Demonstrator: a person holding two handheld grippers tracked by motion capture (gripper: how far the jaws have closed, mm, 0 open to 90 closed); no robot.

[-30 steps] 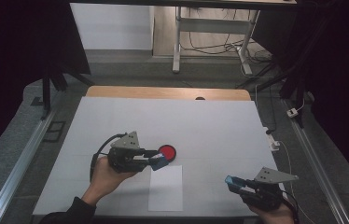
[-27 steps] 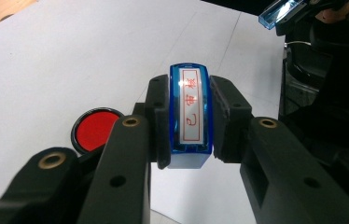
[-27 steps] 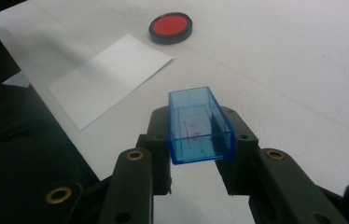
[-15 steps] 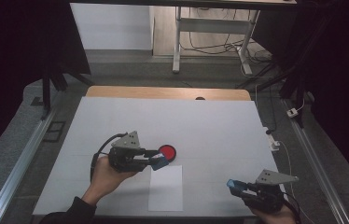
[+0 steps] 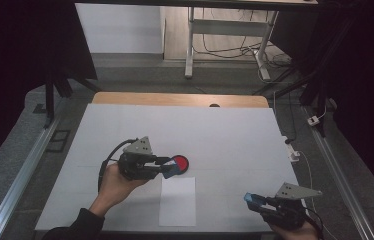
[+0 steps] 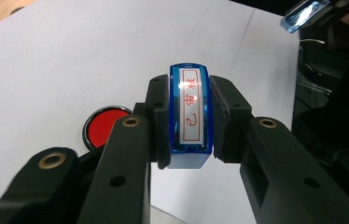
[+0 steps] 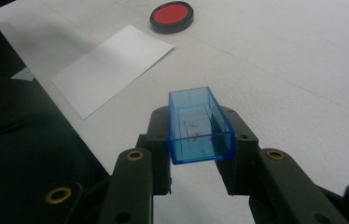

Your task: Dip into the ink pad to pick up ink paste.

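Nothing has moved: left tool [image 5: 171, 168] stays clamped on the stamp [image 6: 190, 115] beside the ink pad [image 5: 179, 162]; right tool [image 5: 255, 200] grips its cap [image 7: 199, 125] (inking next, I judge, needing the stamp's face lowered flat).

We hold our left gripper [image 5: 167, 168] out over the middle of the counter, forearm coming in from the near edge, its jaws pointing to our right and clamped tight on what they carry. Our right gripper [image 5: 253, 200] sits low at the near right edge, its jaws pointing toward the left and likewise pressed closed.
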